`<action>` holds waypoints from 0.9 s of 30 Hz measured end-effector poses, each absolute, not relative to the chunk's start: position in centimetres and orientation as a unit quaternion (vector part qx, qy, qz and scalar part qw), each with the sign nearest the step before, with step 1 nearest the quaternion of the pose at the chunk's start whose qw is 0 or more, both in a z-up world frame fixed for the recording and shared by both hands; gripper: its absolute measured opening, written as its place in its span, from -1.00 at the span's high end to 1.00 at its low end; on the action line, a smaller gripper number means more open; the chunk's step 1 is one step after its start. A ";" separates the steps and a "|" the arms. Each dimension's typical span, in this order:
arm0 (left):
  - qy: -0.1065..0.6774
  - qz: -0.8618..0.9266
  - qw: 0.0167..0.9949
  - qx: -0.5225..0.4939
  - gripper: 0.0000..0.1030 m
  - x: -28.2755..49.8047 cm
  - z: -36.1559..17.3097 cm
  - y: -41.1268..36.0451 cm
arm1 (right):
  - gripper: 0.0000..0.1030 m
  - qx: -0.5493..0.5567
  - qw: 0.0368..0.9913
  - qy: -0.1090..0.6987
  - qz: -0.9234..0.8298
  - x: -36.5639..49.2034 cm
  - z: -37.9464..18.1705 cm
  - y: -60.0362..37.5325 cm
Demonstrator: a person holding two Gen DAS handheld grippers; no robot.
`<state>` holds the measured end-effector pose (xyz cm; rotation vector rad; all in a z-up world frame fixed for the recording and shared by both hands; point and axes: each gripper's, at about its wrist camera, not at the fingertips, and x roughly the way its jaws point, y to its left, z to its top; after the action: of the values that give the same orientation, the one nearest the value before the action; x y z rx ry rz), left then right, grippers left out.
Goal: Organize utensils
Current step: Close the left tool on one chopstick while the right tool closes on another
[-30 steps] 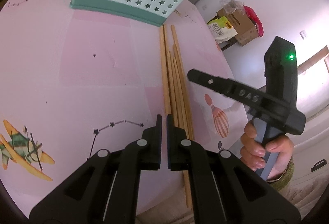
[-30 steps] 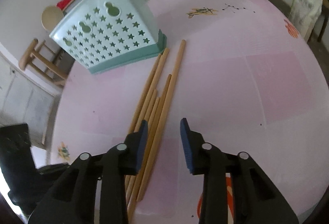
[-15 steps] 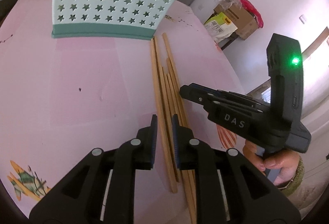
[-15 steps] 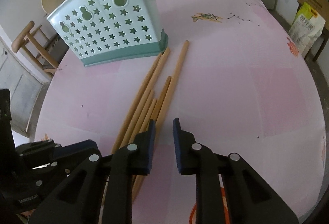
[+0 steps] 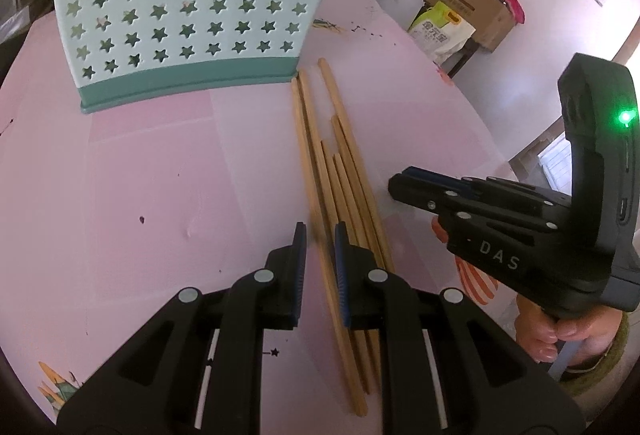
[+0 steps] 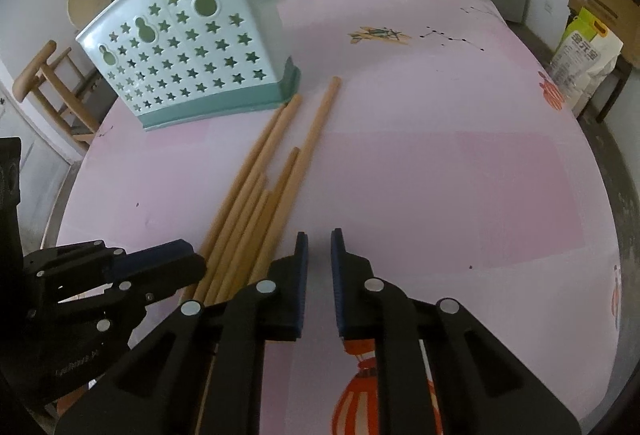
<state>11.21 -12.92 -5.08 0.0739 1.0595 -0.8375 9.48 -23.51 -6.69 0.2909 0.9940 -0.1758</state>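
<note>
The left gripper (image 5: 320, 235) reaches forward and low, its 2 fingers (image 5: 298, 267) slightly parted. The right gripper (image 6: 319, 247) is level beside it, fingers (image 6: 340, 275) also narrowly apart, its handle gripped by a bare hand (image 5: 540, 331).

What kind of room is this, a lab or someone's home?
Most likely a lived-in home, perhaps a dining or storage corner. A pink table with cartoon prints holds chopsticks and a utensil basket; a wooden stool and a rice sack stand around it.
</note>
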 end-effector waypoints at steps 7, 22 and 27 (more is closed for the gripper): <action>0.488 -0.370 0.790 0.036 0.76 11.6 -4.8 -12.9 | 0.77 0.154 0.865 0.471 -0.078 9.4 -6.7 -24.1; 0.490 -0.353 0.796 0.043 0.76 11.9 -4.3 -12.3 | 0.56 0.185 0.872 0.452 -0.037 10.0 -5.8 -23.8; 0.486 -0.353 0.798 0.049 0.75 12.0 -4.1 -12.8 | 0.56 0.169 0.874 0.453 -0.042 10.4 -5.9 -23.1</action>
<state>11.96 -12.78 -4.11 0.1055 1.0433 -0.7584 10.44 -23.14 -5.86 0.3522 0.9470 -0.0885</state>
